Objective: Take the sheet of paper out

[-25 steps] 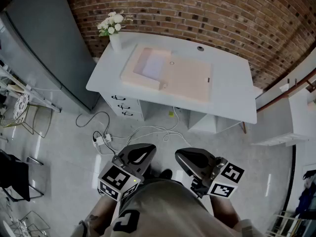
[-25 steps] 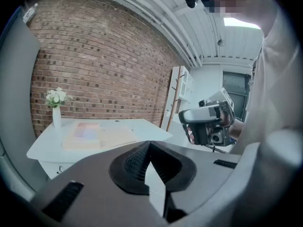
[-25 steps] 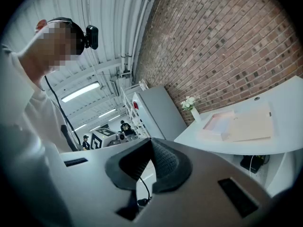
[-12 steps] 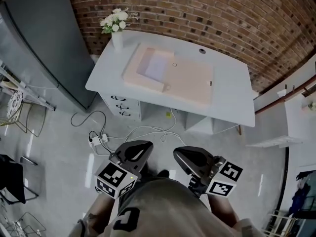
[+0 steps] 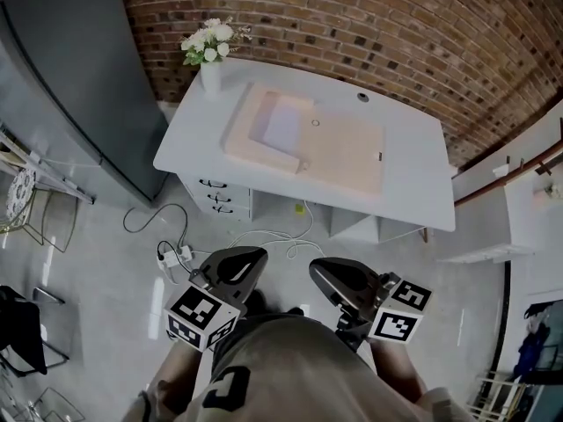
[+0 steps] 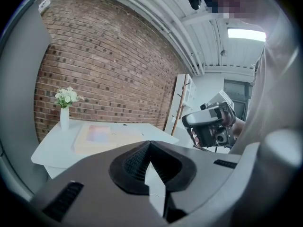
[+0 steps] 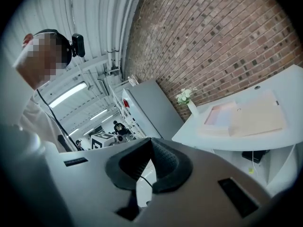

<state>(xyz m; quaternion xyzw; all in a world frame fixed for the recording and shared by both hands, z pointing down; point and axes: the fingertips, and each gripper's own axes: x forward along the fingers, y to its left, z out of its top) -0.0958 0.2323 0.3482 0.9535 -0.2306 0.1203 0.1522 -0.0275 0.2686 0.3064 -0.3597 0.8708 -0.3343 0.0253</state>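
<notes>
brick-backed white desk [image 5: 413, 192], entry as we find it.

holdings: left gripper [image 5: 246, 260] and right gripper [image 5: 321, 269], both drawn in close to our body. each has its jaws pressed together with nothing between them. both are well apart from the desk.

task item: sheet of paper [image 5: 283, 126], pale lilac, lying flat in the left part of a pale pink folder [image 5: 343, 152] (folder or shallow tray, we cannot tell which) on the desk top.

hazards, as we judge them:
- cables [image 5: 264, 236] and a power strip [image 5: 176, 255] lie on the floor between us and the desk; a careless step could snag them.
- vase [image 5: 209, 76] of white flowers [image 5: 211, 40] stands near the folder's far left corner; a wide reach could tip it.
- the sheet lies flat, so closed jaws would only push or crease it; they must part first, and the folder may slide unless the other gripper steadies it.

count: two grippers, one desk, one folder, one sheet visible, one vase, one bunch of flowers, one power strip.
</notes>
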